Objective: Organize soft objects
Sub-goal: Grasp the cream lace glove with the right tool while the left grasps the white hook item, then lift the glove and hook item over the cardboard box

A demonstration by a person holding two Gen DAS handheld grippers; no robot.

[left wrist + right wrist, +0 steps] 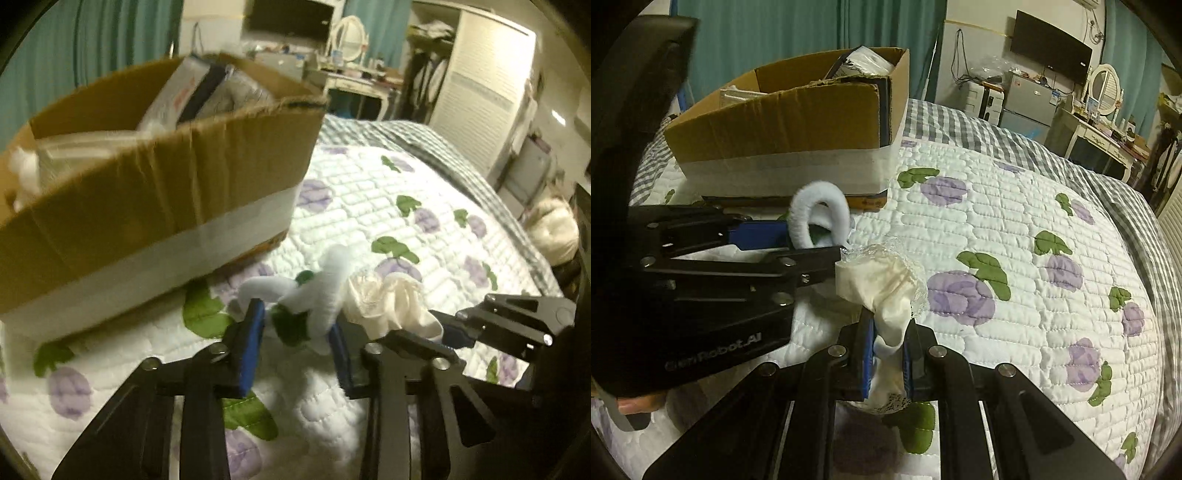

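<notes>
My left gripper is shut on a white fuzzy soft toy with green patches, held just above the quilt. In the right wrist view the left gripper reaches in from the left with the toy's white loop sticking up. My right gripper is shut on a cream cloth with lace trim; the cloth also shows in the left wrist view beside the toy, with the right gripper behind it. An open cardboard box stands on the bed beyond both.
The bed has a white quilt with purple flowers over a grey checked blanket. The box holds packaged items. A dresser with a mirror, a TV and a wardrobe stand beyond the bed.
</notes>
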